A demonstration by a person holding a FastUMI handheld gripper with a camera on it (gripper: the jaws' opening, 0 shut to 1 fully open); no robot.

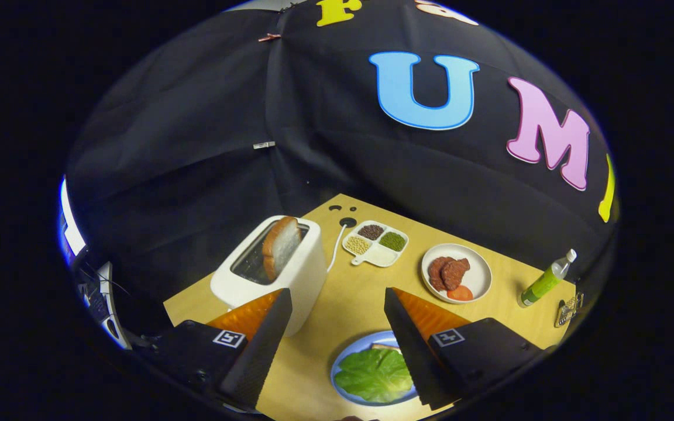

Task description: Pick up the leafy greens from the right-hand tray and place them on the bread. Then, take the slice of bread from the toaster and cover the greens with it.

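On the wooden table (360, 292) a white toaster (290, 275) serves as the marker for everything else. A slice of bread (281, 245) stands upright in its slot, leaning a little. The gripper (337, 301) hangs above the table with its fingers spread wide and nothing between them; the left finger (264, 336) overlaps the toaster's near corner. To the right of the toaster and nearer the fingers sits a blue plate (346, 356), where the leafy greens (375, 374) lie on a bread slice whose edge peeks out behind them, partly hidden by the right finger. Right of the toaster and further back is a divided dish of beans (375, 242), then a white plate of meat and tomato (457, 273), then a green bottle (546, 279).
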